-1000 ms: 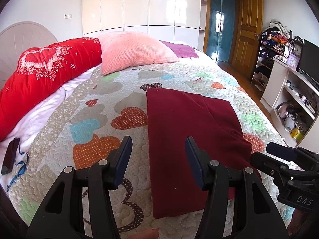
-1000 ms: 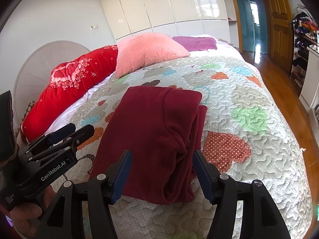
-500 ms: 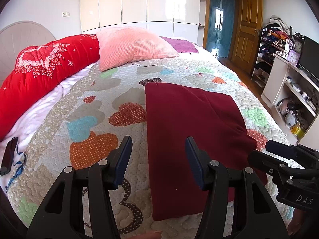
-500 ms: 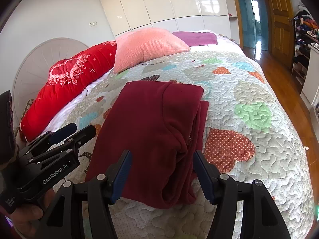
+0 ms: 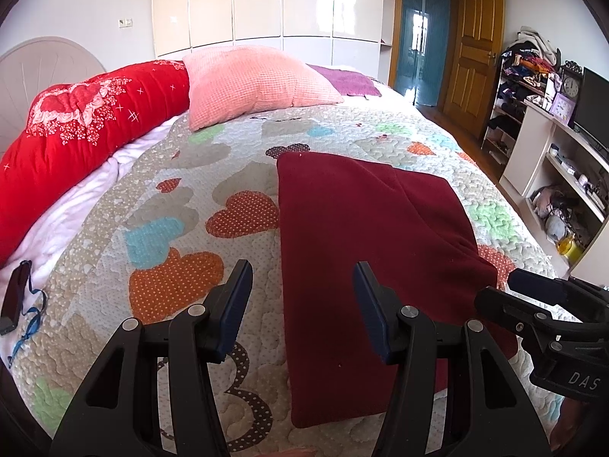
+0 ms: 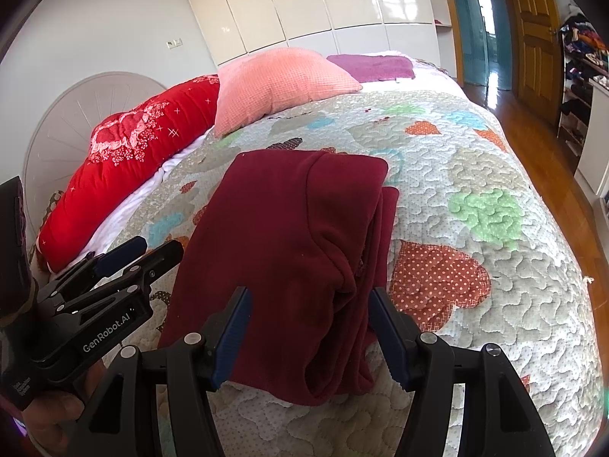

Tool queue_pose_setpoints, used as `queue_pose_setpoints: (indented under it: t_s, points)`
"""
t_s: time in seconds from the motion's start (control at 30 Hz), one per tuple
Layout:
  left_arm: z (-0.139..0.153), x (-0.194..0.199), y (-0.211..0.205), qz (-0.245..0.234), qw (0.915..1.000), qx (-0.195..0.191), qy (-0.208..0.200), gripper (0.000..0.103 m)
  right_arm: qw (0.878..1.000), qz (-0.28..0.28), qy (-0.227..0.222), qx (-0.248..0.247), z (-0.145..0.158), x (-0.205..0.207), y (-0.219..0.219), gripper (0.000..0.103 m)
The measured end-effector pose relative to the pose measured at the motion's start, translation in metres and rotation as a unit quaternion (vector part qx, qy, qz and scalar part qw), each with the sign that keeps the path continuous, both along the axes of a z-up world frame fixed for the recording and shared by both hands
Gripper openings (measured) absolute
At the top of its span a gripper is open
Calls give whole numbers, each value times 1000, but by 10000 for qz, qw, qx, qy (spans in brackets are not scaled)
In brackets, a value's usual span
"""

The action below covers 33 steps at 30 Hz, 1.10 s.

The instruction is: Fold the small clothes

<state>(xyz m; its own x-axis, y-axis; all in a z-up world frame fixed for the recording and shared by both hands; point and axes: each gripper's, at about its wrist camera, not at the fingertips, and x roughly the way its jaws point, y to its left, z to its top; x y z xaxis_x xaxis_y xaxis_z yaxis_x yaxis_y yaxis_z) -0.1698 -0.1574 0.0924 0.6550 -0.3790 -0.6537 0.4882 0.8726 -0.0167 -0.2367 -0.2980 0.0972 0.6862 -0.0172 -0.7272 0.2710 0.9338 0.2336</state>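
A dark red garment [image 5: 365, 251] lies folded into a long rectangle on the heart-patterned quilt [image 5: 175, 228]. In the right wrist view the garment [image 6: 281, 236] shows stacked folded layers along its right edge. My left gripper [image 5: 302, 304] hovers open over the garment's near left edge, with nothing pinched. My right gripper [image 6: 310, 335] stands open above the garment's near end, its pads apart from the cloth. Each gripper also shows in the other's view: the right gripper [image 5: 533, 301] at the right and the left gripper [image 6: 121, 262] at the left, held by a hand.
A red bolster [image 5: 76, 129], a pink pillow [image 5: 251, 80] and a purple cloth [image 5: 346, 82] lie at the head of the bed. A dark device with a blue cord [image 5: 15, 297] rests at the left edge. Shelves and a TV [image 5: 563, 144] stand at the right.
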Motion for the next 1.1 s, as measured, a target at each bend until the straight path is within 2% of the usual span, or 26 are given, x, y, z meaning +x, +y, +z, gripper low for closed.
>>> queue_pose_setpoints:
  t_s: [0.9,1.1]
  points:
    - [-1,1,-2,-14,10000,-5,35,55,9999,68,97,55,-6,6,1,62]
    - [-2,9,7,-22,9997,-203,116,55,10000,-1,43,28,-6,5,-6,62]
